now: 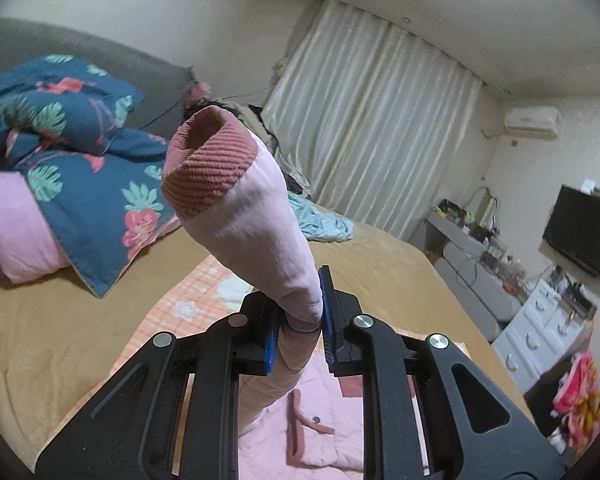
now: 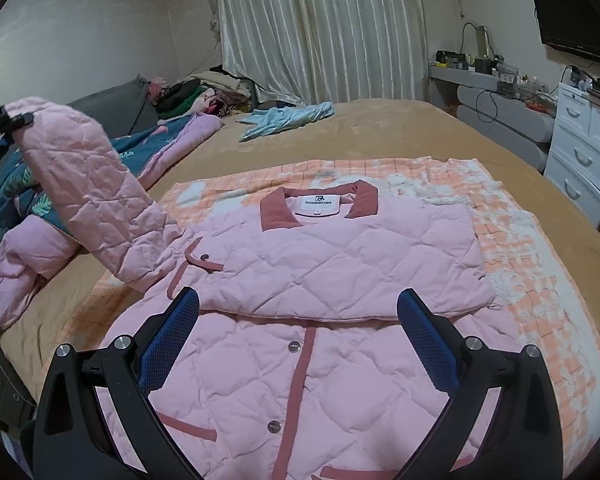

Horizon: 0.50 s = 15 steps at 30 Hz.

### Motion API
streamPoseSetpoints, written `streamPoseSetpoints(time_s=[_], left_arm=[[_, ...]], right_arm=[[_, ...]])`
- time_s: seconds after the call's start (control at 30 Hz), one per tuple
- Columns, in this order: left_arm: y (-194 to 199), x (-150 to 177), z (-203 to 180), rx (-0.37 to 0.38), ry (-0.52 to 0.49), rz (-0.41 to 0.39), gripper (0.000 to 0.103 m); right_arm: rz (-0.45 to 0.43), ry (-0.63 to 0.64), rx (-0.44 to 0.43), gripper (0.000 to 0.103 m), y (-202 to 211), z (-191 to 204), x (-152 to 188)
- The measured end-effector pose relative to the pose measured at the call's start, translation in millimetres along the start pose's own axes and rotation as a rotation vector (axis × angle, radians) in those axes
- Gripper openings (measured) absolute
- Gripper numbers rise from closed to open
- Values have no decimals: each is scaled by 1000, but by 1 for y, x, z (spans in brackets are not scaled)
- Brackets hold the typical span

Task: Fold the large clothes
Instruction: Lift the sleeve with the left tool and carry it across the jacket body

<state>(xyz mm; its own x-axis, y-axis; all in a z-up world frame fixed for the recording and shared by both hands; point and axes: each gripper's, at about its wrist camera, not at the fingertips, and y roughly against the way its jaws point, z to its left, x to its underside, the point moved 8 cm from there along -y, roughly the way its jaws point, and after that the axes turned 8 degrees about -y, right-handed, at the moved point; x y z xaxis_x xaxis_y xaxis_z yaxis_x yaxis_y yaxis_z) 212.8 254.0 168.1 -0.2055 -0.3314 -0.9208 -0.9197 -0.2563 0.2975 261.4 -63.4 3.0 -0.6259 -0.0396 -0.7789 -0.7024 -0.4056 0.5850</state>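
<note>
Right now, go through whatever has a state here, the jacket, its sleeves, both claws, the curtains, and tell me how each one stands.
Pink quilted jacket: flat on the checked blanket, front up, snapped shut.
Left sleeve: lifted off the bed, clamped near its cuff.
Right sleeve: folded across the chest.
Left claw: shut on the left sleeve.
Right claw: open, empty, above the jacket.
Curtains: drawn.
Television: screen dark.

Tan-covered bed with bedding and clothes on it

The bed [image 2: 380, 128] lies under the right gripper [image 2: 298, 336]. Directly beneath and ahead of the gripper an orange checked blanket [image 2: 512, 240] is spread. Beyond it lies a light blue garment [image 2: 288, 118]; to the gripper's left a blue floral quilt [image 2: 16, 196] is bunched.
</note>
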Motion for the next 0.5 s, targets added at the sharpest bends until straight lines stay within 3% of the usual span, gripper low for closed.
streamPoseSetpoints(time_s=[0.5], left_arm=[[-18,21,-90,74,-149,46,10]], right_arm=[[-35,-72,12,99,15,-40,0]])
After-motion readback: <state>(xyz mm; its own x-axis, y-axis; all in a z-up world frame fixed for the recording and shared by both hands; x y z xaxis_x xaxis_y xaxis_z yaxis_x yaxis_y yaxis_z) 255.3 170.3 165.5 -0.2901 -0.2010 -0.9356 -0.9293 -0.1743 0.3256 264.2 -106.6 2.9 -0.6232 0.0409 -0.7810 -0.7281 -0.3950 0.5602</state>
